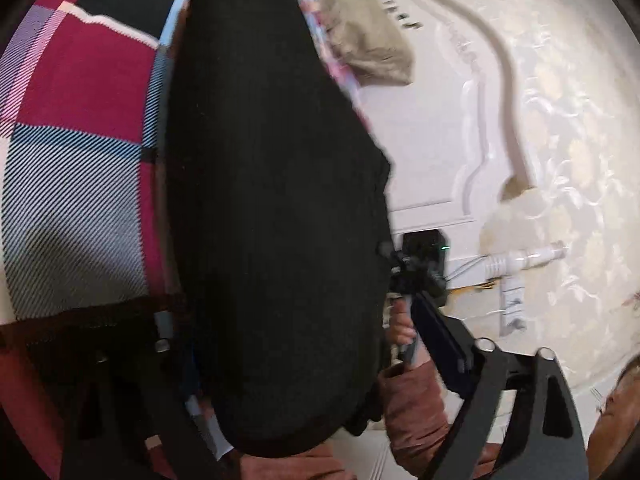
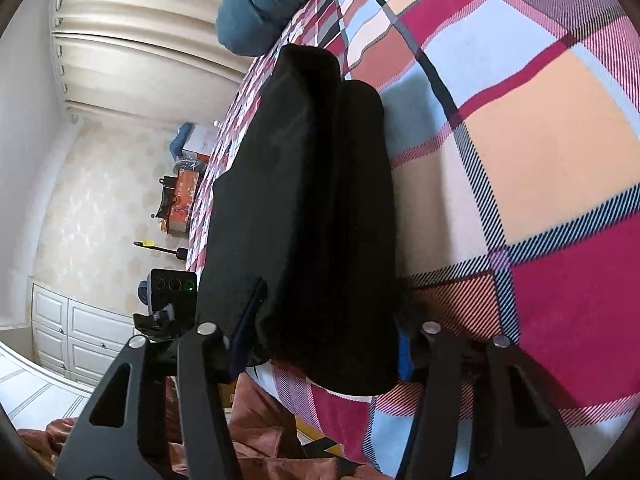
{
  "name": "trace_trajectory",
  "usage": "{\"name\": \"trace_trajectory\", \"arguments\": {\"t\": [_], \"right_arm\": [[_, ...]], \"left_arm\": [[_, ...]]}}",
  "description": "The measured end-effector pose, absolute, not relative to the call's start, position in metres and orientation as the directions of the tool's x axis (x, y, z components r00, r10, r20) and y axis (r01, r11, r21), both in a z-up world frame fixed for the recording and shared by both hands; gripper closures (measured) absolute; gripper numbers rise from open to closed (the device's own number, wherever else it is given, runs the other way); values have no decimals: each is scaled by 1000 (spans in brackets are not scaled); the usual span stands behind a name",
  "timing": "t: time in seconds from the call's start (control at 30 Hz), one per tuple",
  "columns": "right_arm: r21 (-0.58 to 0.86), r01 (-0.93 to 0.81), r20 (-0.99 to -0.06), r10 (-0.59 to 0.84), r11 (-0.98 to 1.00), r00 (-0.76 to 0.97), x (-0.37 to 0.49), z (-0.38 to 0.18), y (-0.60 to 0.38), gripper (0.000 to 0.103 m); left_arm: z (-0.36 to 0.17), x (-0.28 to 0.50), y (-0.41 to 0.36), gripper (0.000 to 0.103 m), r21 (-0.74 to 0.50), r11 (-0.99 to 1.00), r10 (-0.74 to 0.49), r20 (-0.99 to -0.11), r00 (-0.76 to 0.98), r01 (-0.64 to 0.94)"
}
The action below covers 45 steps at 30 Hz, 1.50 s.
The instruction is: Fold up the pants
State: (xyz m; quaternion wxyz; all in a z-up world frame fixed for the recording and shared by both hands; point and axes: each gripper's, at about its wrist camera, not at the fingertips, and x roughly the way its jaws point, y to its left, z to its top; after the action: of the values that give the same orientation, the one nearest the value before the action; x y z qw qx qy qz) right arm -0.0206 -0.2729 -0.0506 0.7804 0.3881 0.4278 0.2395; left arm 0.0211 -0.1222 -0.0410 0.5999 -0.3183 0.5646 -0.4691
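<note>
The black pants (image 1: 276, 216) lie folded into a thick long bundle on the plaid bedspread (image 1: 80, 92). In the left wrist view the bundle fills the middle, between my left gripper's (image 1: 320, 344) two fingers, which are closed against it; the right-hand finger (image 1: 440, 336) shows, the other is mostly hidden. In the right wrist view the pants (image 2: 304, 216) run away from the camera, and my right gripper (image 2: 324, 328) has its blue-padded fingers (image 2: 248, 320) pressed on both sides of the near end. The right gripper also shows in the left view (image 1: 416, 268).
The bed's plaid cover (image 2: 540, 160) stretches wide to the right. A blue pillow (image 2: 260, 4) lies at the far end. A beige cloth (image 1: 368, 44) hangs by the white headboard (image 1: 440, 140). Curtains (image 2: 140, 32), white cabinets (image 2: 76, 332) and boxes (image 2: 184, 196) stand beside the bed.
</note>
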Motion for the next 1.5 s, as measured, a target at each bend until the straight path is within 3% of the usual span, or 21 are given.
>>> {"name": "trace_trajectory", "arguments": {"t": [0.03, 0.07, 0.17, 0.33, 0.77, 1.5], "right_arm": [[810, -42, -482, 704, 585, 521, -21, -50, -272, 54], [808, -45, -481, 703, 587, 523, -22, -50, -272, 56], [811, -54, -473, 707, 583, 527, -23, -52, -268, 60], [809, -58, -471, 705, 585, 531, -24, -51, -266, 64], [808, -91, -454, 714, 582, 533, -17, -47, -251, 67], [833, -188, -422, 817, 521, 393, 36, -54, -149, 67]], "left_arm": [[-45, 24, -124, 47, -890, 418, -895, -438, -87, 183], [-49, 25, -123, 54, -884, 438, -885, -456, -96, 163], [-54, 28, -119, 62, -894, 427, -890, -442, -114, 133], [-43, 24, -124, 70, -856, 470, -864, -496, -87, 214], [-41, 26, -112, 73, -849, 475, -869, -494, -32, 231], [-42, 32, 3, 73, -850, 503, -864, -488, 126, 156]]}}
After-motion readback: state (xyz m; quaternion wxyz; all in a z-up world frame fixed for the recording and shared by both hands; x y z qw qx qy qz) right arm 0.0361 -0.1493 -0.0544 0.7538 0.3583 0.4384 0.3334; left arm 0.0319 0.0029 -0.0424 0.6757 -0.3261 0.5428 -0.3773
